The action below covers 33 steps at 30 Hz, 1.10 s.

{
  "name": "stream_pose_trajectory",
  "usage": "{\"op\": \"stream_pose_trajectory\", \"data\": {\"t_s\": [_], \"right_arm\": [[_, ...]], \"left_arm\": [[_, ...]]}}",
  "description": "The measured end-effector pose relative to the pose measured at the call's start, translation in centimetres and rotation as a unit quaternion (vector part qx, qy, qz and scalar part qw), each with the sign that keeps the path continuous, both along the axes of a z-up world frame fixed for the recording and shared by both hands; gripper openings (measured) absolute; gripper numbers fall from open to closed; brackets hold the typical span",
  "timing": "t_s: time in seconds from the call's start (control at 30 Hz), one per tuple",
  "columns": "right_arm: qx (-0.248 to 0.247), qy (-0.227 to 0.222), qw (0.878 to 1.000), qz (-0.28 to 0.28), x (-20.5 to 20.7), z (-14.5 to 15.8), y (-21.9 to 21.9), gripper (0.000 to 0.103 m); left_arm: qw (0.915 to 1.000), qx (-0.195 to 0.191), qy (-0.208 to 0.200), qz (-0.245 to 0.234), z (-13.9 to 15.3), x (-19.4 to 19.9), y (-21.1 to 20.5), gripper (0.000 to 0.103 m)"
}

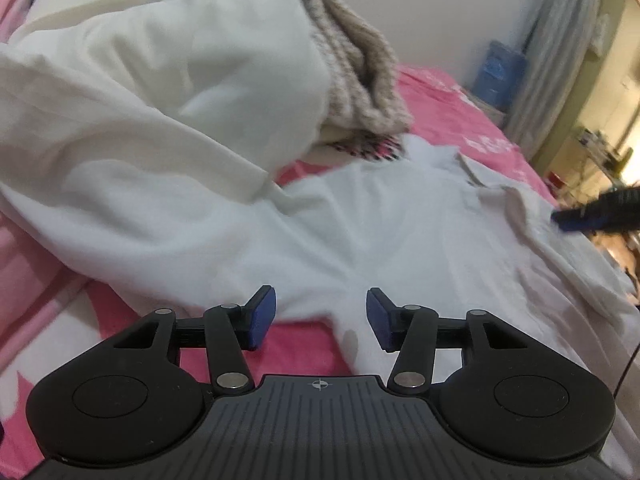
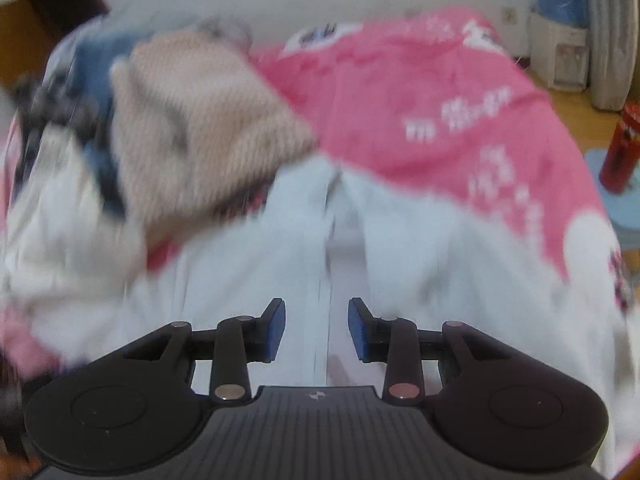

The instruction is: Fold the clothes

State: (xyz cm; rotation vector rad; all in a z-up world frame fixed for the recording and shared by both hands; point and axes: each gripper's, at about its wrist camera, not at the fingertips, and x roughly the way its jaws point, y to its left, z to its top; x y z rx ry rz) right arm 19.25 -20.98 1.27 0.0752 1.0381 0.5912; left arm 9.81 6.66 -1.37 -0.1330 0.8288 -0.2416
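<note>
While both tools, left (image 1: pixel 321 317) and right (image 2: pixel 317 329), gape, white shirt (image 1: pixel 384 224) lies flat.

Shirt (image 1: pixel 400 232) on bed (image 1: pixel 460 120), clothes pile (image 1: pixel 160 100) left.

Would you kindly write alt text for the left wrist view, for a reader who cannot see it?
The open left tongs hover over the edge of a white cloth garment spread on a pink patterned bedcover. A rumpled cream fabric heap and beige knitted sweater lie behind, with the right tongs blurred at far right.
</note>
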Motion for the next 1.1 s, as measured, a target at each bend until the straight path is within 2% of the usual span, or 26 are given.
{"op": "stream_pose_trajectory", "data": {"t_s": [0.1,0.2,0.33,0.47,0.57,0.7,0.8,0.9,1.03,1.1], "right_arm": [[-0.003,0.034,0.999,0.001,-3.9,-0.9,-1.7,0.037],[0.000,0.066,0.998,-0.009,-7.8,-1.6,-4.4,0.037],[0.008,0.073,0.997,-0.029,-13.5,-1.3,-9.0,0.038],[0.047,0.094,0.993,-0.053,-19.5,-1.8,-14.3,0.043],[0.079,0.133,0.985,-0.079,-23.8,-3.0,-18.1,0.048],[0.104,0.182,0.968,-0.138,-28.4,-5.9,-21.5,0.055],[0.116,0.202,0.955,-0.181,-30.6,-8.1,-22.7,0.055],[0.146,0.201,0.946,-0.206,-31.8,-9.5,-23.4,0.056],[0.170,0.199,0.941,-0.213,-31.9,-10.0,-23.5,0.056],[0.167,0.197,0.943,-0.208,-32.1,-10.0,-23.2,0.055]], "left_arm": [[0.9988,-0.005,0.020,-0.044,0.3,-1.8,-0.8,0.050],[0.9920,-0.023,0.075,-0.100,-0.1,-3.7,-1.4,0.050],[0.9738,-0.052,0.158,-0.155,-1.2,-6.5,-1.5,0.050],[0.9616,-0.064,0.193,-0.184,-2.2,-8.6,-1.5,0.050],[0.9510,-0.073,0.218,-0.206,-3.0,-10.1,-1.6,0.050],[0.9350,-0.085,0.251,-0.235,-4.0,-12.1,-1.7,0.050],[0.9215,-0.094,0.276,-0.257,-4.8,-13.7,-1.7,0.050],[0.9071,-0.103,0.300,-0.277,-5.5,-15.2,-1.8,0.050],[0.9058,-0.107,0.288,-0.291,-5.4,-15.9,-2.0,0.050],[0.8993,-0.105,0.287,-0.312,-5.3,-16.6,-2.0,0.050]]}}
